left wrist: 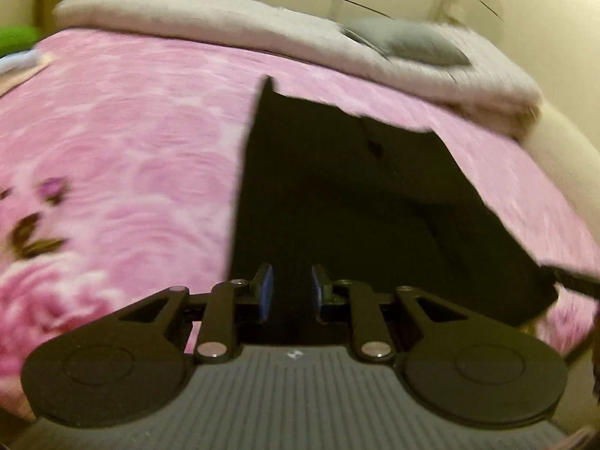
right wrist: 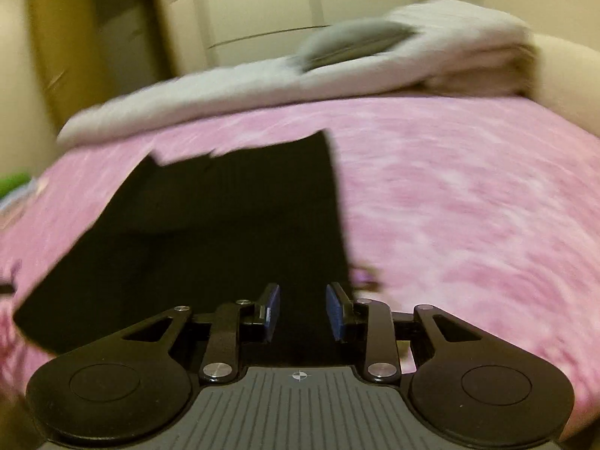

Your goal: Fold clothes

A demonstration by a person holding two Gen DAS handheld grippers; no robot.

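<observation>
A black garment (left wrist: pixel 337 187) lies spread on a pink flowered bedspread (left wrist: pixel 131 131), its far edge toward the back of the bed. My left gripper (left wrist: pixel 290 292) sits at the garment's near left part. Its blue pads (left wrist: pixel 267 288) stand a little apart with black cloth in the gap, and whether they press on it is hidden. In the right wrist view the same garment (right wrist: pixel 225 225) runs under my right gripper (right wrist: pixel 303 311), near its right edge. The right gripper's blue pads (right wrist: pixel 335 311) stand apart with their faces bare. The right gripper's finger (left wrist: pixel 573 281) shows at the garment's near right corner.
A folded grey-white blanket (left wrist: pixel 225 26) lies along the bed's far side with a grey cushion-like item (left wrist: pixel 420 43) on it. Something green (left wrist: pixel 15 37) sits at the far left. Pale cupboard doors (right wrist: pixel 262 7) stand behind the bed. Pink bedspread (right wrist: pixel 468 206) stretches right of the garment.
</observation>
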